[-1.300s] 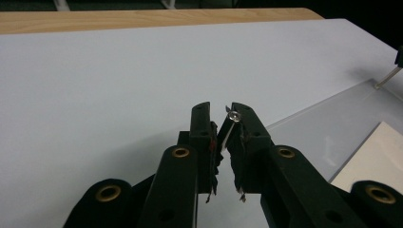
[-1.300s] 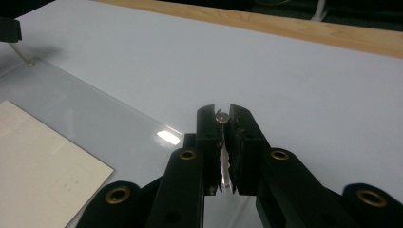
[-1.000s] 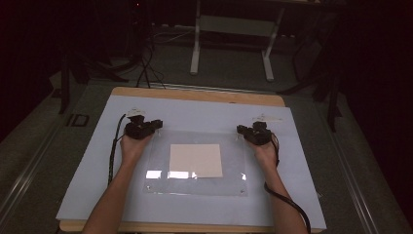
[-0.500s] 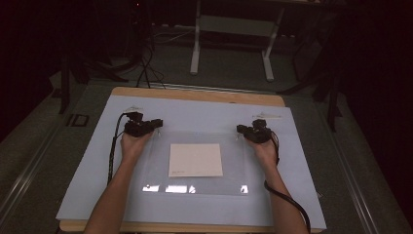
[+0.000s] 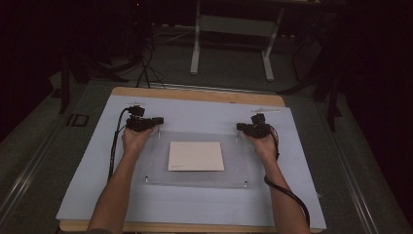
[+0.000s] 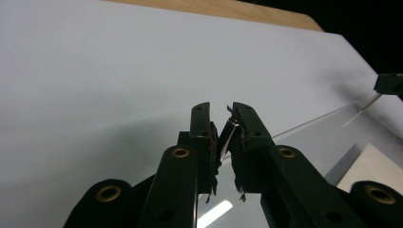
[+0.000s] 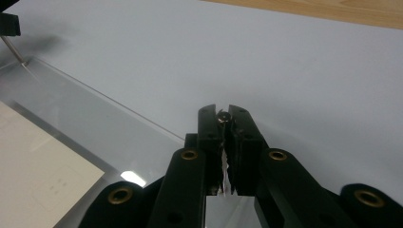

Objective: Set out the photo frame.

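Observation:
A clear acrylic sheet point(image 5: 195, 181) lies on the pale blue mat point(image 5: 87, 185), over a white paper point(image 5: 196, 156). My left gripper point(image 5: 156, 123) is at the sheet's far left corner and my right gripper point(image 5: 240, 128) at its far right corner. In the left gripper view, the left gripper point(image 6: 222, 109) is shut on a thin metal pin point(image 6: 229, 135). The right gripper point(image 7: 222, 111) pinches a small metal pin point(image 7: 222, 117) in the right gripper view. Both pairs of jaws have just been closing, each with its pin between them. The sheet's edge point(image 7: 109, 102) runs past the jaws.
Two small screws point(image 5: 146, 179) point(image 5: 245, 184) sit in the sheet's near corners. The wooden table edge point(image 5: 195, 95) lies beyond the mat. A metal stand point(image 5: 229, 29) and cables are on the dark floor behind. Each gripper view catches the other gripper point(image 6: 389, 84) point(image 7: 9, 23) across the sheet.
The bright reflections along the sheet's near part have gone, and the paper looks shorter front to back. Both hands stay at the far corners.

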Demonstrator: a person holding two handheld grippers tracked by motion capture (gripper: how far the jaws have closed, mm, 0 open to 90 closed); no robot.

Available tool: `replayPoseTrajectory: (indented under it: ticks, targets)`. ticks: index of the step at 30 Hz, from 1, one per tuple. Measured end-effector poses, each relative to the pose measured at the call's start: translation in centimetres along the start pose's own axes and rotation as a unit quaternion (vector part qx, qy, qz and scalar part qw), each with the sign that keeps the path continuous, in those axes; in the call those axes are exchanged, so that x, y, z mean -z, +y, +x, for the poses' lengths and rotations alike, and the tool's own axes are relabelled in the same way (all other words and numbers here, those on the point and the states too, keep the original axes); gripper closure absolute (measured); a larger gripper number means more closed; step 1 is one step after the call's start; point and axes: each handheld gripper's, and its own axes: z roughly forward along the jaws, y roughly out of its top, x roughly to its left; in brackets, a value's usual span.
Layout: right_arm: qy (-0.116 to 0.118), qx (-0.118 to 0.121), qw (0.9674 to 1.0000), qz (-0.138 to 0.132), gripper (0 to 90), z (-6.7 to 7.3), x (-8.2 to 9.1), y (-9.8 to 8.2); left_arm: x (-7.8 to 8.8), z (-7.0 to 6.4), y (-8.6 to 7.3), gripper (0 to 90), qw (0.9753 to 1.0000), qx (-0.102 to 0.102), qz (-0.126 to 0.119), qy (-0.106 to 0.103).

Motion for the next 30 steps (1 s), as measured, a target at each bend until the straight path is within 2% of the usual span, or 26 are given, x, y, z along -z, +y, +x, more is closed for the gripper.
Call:
replayPoseTrajectory:
  ticks: [5,8,11,18,22,24,28,30]
  targets:
    - [0.001,-0.013,0.9999,0.008,85.0,-0.2,-0.2,0.4,-0.3,-0.1,0.4,81.2,0.9999,0.009,0.007,0.011]
    - [0.002,-0.025,0.9996,0.014,85.1,-0.4,-0.4,0.7,-0.6,-0.4,1.0,82.5,0.9991,0.004,0.026,0.033]
    - [-0.005,-0.035,0.9992,0.018,85.0,-0.4,-0.7,1.0,-0.9,-0.3,1.1,82.7,0.9988,0.017,0.025,0.039]
    - [-0.018,-0.037,0.9989,0.023,83.4,-0.2,-0.8,1.3,-1.2,-0.3,1.3,82.9,0.9982,0.033,0.026,0.044]
    - [-0.040,-0.022,0.9987,0.021,71.0,0.3,-0.4,1.1,-1.4,-0.1,1.2,82.9,0.9981,0.040,0.020,0.043]
    - [-0.041,-0.017,0.9989,0.017,67.4,0.5,0.3,1.0,-1.4,-0.1,1.2,82.9,0.9981,0.041,0.019,0.042]
    - [-0.027,0.001,0.9996,0.011,64.6,1.1,1.8,0.9,-1.4,-0.1,1.2,82.8,0.9980,0.043,0.017,0.043]
    - [-0.012,0.013,0.9998,0.008,66.8,1.6,2.6,0.8,-1.5,-0.1,1.1,82.7,0.9978,0.048,0.012,0.043]
